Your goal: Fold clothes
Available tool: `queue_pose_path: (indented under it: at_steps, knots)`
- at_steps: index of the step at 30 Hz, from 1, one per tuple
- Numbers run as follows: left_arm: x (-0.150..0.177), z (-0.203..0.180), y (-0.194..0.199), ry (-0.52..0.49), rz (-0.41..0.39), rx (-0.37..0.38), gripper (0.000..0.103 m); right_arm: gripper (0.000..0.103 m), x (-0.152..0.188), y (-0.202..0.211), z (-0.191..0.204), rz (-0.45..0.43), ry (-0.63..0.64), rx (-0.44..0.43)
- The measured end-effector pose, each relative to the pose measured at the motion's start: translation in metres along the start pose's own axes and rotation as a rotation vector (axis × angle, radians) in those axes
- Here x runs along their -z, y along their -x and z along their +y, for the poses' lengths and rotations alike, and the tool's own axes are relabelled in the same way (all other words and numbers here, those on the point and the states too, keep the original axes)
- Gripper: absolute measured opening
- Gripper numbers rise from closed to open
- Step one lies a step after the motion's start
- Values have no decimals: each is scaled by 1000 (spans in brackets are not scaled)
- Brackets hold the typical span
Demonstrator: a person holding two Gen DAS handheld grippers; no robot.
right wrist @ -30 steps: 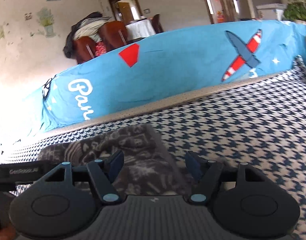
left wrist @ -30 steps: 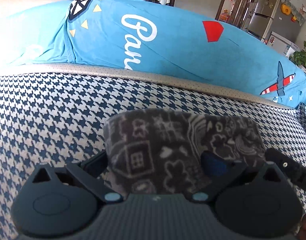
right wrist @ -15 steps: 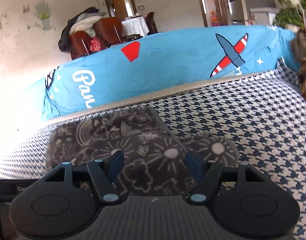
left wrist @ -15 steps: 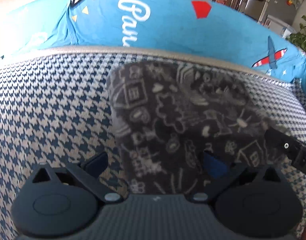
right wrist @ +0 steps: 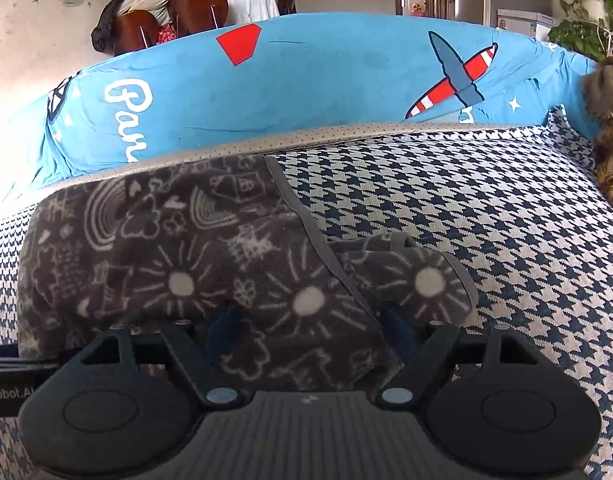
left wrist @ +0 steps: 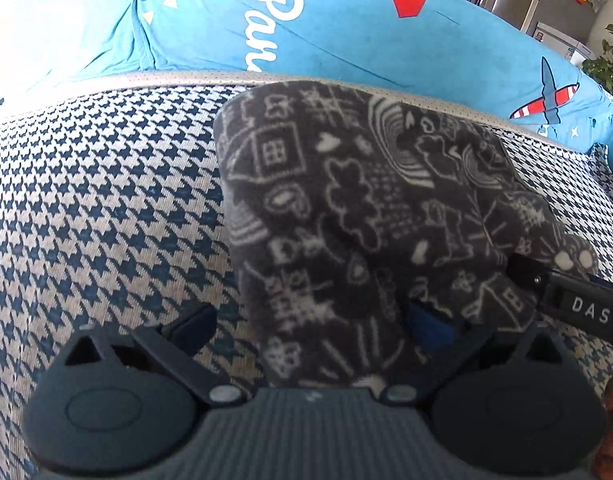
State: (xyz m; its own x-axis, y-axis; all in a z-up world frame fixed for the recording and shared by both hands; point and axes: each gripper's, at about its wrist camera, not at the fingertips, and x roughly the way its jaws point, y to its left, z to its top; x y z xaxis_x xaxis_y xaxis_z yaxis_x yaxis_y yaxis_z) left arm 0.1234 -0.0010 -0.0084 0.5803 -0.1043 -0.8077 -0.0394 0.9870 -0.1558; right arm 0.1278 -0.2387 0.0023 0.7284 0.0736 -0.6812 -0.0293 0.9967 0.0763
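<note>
A grey fleece garment with white doodle prints lies folded on the houndstooth cushion. My left gripper is low over its near edge with the jaws wide apart. Its left finger is over bare cushion and its blue right pad is against a cloth fold. In the right wrist view the same garment fills the left half, with a small flap sticking out to the right. My right gripper straddles the near part of the cloth, and its jaws are opening with the fleece loose between them.
A blue printed cover with a plane and lettering runs along the far edge of the cushion. The other gripper's black body is at the right. Brown patterned fabric lies at the far right. Chairs, a fridge and a plant stand behind.
The garment now reaches further across the cushion toward the blue cover and fills more of both views. Both grippers have tipped down closer to it. The right jaws have spread wider.
</note>
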Motion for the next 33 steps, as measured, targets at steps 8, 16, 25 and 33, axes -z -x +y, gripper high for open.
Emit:
queue_pose_path:
  at_steps: [8, 16, 25, 33]
  knots:
    - [0, 3, 9, -23, 52, 2, 103, 79, -10, 18, -10, 18, -146, -5]
    - [-4, 8, 7, -71, 76, 43, 103, 88, -9, 47, -34, 30, -310, -63]
    - [-6, 16, 8, -147, 74, 104, 103, 89, 4, 57, -74, 33, -404, -48]
    - [-4, 22, 27, -160, 16, 122, 103, 89, 12, 50, -78, 55, -392, -79]
